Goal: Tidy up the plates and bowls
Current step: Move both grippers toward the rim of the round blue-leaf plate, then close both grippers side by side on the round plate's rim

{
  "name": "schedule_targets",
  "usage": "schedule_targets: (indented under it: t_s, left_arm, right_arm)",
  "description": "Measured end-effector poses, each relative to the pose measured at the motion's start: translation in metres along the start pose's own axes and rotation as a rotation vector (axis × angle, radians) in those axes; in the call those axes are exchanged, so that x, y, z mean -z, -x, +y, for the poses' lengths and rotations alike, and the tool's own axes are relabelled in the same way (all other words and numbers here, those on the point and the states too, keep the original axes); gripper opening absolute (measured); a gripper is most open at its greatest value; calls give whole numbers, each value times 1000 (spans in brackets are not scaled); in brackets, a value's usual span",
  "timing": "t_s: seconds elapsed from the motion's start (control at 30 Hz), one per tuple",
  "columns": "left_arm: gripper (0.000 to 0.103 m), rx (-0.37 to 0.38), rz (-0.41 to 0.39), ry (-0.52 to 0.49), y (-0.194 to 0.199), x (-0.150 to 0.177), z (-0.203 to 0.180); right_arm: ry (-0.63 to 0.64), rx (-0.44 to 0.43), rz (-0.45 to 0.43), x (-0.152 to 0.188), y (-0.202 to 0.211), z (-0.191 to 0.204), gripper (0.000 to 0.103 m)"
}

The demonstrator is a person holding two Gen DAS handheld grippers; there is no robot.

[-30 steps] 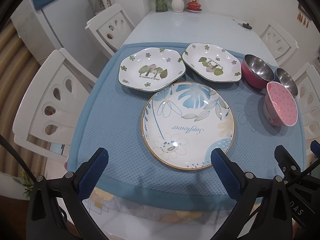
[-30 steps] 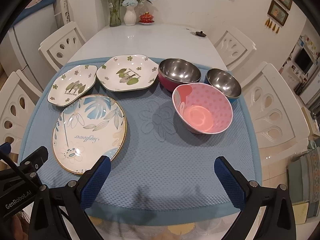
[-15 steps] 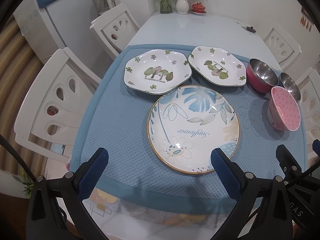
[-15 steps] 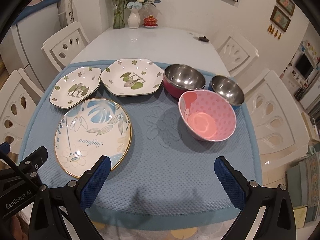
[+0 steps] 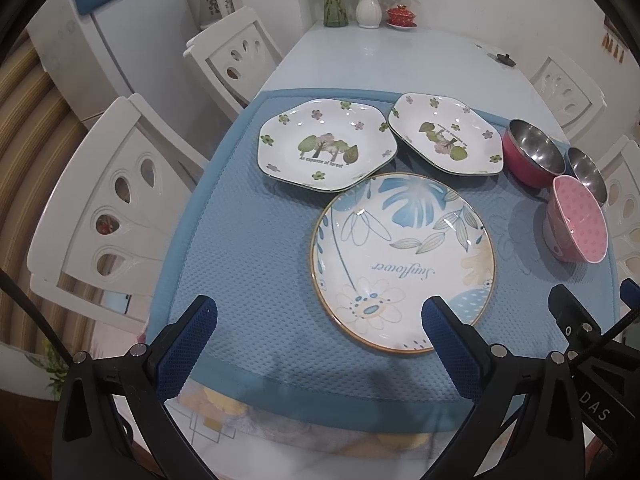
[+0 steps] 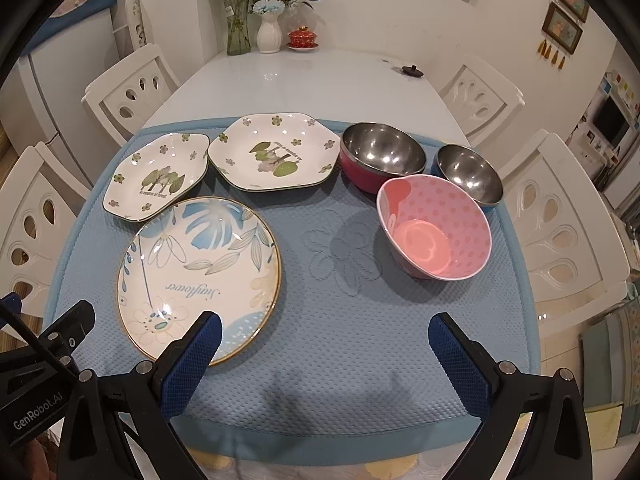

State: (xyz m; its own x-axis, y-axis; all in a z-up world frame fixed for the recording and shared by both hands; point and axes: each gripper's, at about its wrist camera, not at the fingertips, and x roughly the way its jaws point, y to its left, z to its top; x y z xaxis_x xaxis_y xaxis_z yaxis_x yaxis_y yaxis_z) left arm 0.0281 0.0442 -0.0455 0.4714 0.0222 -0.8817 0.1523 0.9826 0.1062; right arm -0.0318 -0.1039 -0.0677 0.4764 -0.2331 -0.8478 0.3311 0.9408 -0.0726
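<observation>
Left wrist view looked down and forward from the bench's [image 5: 384, 64] near-left edge, over the mat [image 5: 248, 264]. Right wrist view looked from the near edge further right, at like height. Both shared the round plate [image 5: 404, 260] [image 6: 200, 276], two hexagonal plates, three bowls and the far vases [image 6: 268, 34].

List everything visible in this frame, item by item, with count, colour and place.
round plate: 1, white with blue leaves, near left of mat
hexagonal plates: 2, white with green print, far left of mat
pink bowl: 1, pink dotted, right of mat
steel bowls: 2, one red outside, one blue outside, behind pink bowl
mat: 1, blue, on table
table: 1, white
chairs: several, white, around table
vases: 2, far end
left gripper: open, empty
right gripper: open, empty
</observation>
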Motion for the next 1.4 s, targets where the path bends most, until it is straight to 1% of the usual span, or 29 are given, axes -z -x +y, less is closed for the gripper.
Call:
schedule_targets:
  t_s: [0.57, 0.77, 0.87, 1.07, 1.13, 1.2, 1.3, 1.37, 1.4]
  left_arm:
    - [102, 24, 13, -14, -13, -8, 9]
    - [102, 33, 5, -23, -13, -8, 12]
    - [102, 44, 9, -26, -16, -8, 16]
    - [102, 42, 2, -27, -22, -8, 30]
    - [102, 67, 3, -26, -27, -9, 36]
    - [102, 106, 2, -33, -35, -10, 39]
    - [101, 159, 28, -37, -53, -9, 43]
    - [101, 193, 23, -32, -61, -9, 46]
    - [101, 200, 19, -31, -65, -9, 47]
  right_arm:
    - [-28, 9, 24, -3, -9, 10, 102]
    - [-35, 12, 29, -3, -11, 13, 102]
    - [-38, 8, 36, -3, -14, 15, 102]
    - [-34, -3, 43, -1, -20, 24, 102]
    - [-31, -12, 40, -1, -23, 25, 102]
    - [-35, -24, 37, -2, -28, 24, 102]
    - [-62, -78, 51, -4, -42, 19, 101]
    - [-78, -111, 69, -5, -53, 16, 93]
    - [-79, -121, 75, -5, -57, 16, 90]
